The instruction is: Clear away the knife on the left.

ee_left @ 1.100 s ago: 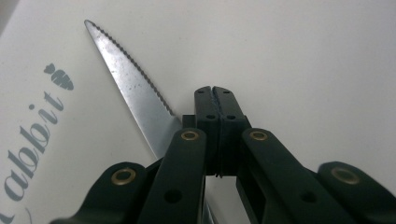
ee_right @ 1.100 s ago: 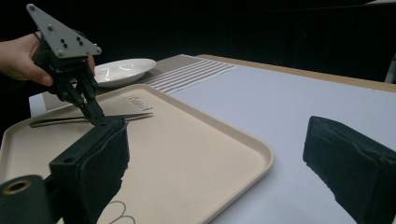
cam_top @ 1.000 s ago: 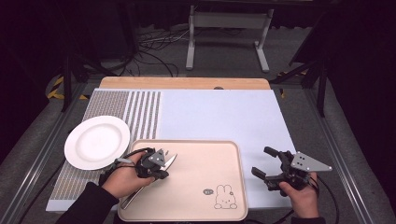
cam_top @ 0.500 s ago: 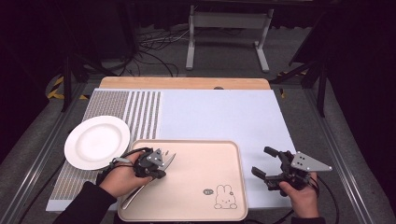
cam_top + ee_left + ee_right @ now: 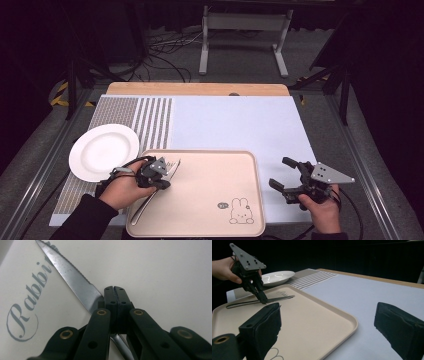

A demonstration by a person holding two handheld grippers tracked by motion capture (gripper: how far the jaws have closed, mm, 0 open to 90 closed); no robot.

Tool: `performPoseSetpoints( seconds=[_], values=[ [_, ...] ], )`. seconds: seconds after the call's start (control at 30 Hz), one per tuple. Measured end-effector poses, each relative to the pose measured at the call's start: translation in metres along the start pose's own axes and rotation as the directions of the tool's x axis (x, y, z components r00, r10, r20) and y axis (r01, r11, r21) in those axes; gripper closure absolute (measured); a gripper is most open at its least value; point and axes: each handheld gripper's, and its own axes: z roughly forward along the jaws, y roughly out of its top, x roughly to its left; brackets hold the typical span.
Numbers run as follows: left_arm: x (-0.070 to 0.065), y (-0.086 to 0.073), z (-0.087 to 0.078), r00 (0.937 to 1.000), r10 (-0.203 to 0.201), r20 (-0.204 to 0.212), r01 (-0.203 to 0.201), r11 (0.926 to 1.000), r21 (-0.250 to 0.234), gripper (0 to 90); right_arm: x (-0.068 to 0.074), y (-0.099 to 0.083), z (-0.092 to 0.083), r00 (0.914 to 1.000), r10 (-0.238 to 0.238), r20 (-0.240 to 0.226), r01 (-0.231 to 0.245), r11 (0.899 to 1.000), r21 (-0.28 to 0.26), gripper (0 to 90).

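While the left gripper (image 5: 161,176) sits low over the near-left part of the beige tray (image 5: 215,220), its jaws are pressed together on a table knife (image 5: 150,195), pinching it where blade meets handle; the left gripper view has the two pads meeting edge to edge with the serrated blade (image 5: 67,272) running out up-left past them. The knife lies flat on the tray floor, handle towards the near-left corner, blade tip pointing inward (the right gripper view shows it level on the tray (image 5: 332,312), with the left gripper (image 5: 263,300) coming down on it from above). Right gripper (image 5: 290,182) is held off the tray's right edge over the pale blue mat (image 5: 240,125), jaws spread wide, nothing between them. A white plate (image 5: 102,150) rests on the striped mat (image 5: 135,117) just beyond the tray's far-left corner, apart from the knife. The rabbit print (image 5: 240,212) sits near the tray's front edge.
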Motion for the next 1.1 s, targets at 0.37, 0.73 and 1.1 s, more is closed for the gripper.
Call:
performPoseSetpoints(
  seconds=[0.37,0.73,1.1],
  values=[
    [0.006,-0.01,-0.006,0.9979,-0.063,0.011,0.063,0.998,0.007,90.0,0.0,-0.001,0.0,1.0,0.002,0.0,-0.002,1.0,0.008,7.9],
    [0.009,-0.021,-0.009,0.9948,-0.101,0.007,0.102,0.9947,-0.016,90.0,0.0,-0.001,0.001,1.0,0.001,-0.001,-0.001,1.0,0.012,7.9],
    [0.009,-0.033,-0.016,0.991,-0.134,0.0,0.134,0.991,-0.002,90.0,0.0,-0.001,0.001,1.0,0.0,-0.002,0.0,1.0,0.011,7.9]
  ],
)
